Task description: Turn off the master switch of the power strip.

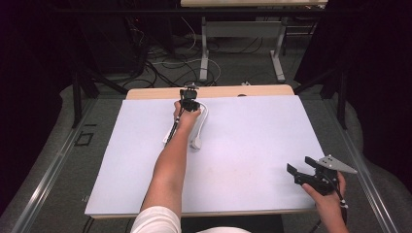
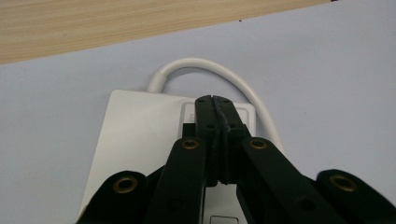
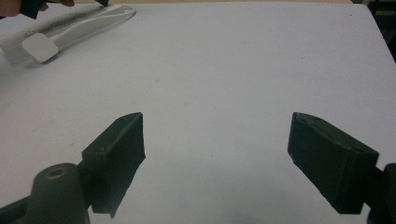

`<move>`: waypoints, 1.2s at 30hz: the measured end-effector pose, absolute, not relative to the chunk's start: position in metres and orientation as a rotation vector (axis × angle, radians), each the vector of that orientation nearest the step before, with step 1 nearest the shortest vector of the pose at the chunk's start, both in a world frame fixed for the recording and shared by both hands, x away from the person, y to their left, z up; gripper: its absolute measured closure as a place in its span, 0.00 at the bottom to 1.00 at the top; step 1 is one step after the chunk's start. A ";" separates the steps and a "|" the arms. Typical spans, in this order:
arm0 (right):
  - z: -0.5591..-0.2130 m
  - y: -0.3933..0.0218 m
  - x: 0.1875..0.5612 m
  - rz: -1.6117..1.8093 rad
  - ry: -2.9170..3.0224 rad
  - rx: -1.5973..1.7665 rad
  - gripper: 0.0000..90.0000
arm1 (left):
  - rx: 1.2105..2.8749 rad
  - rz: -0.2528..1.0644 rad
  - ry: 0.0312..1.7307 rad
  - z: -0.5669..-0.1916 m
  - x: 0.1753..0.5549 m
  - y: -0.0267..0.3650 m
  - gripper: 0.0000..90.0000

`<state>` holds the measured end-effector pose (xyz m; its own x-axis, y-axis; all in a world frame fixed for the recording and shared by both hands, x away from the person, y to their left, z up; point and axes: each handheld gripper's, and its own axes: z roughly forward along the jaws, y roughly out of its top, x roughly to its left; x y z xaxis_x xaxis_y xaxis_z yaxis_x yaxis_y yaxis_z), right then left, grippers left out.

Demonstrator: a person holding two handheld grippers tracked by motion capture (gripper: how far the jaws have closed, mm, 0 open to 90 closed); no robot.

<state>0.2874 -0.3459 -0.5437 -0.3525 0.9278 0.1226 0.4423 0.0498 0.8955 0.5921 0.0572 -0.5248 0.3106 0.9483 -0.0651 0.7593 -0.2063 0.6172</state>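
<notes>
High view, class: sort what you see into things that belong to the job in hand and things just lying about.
In the job:
white power strip
its white cable
left tool

Just about:
right tool
white mat
floor cables
</notes>
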 end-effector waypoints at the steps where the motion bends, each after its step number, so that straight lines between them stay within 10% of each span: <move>1: -0.544 -0.345 0.288 1.274 1.827 1.369 0.20 | 2.025 0.450 1.514 -0.525 0.592 0.056 1.00; 36: -0.545 -0.345 0.290 1.272 1.855 1.348 0.20 | 1.962 0.434 1.498 -0.501 0.580 0.065 1.00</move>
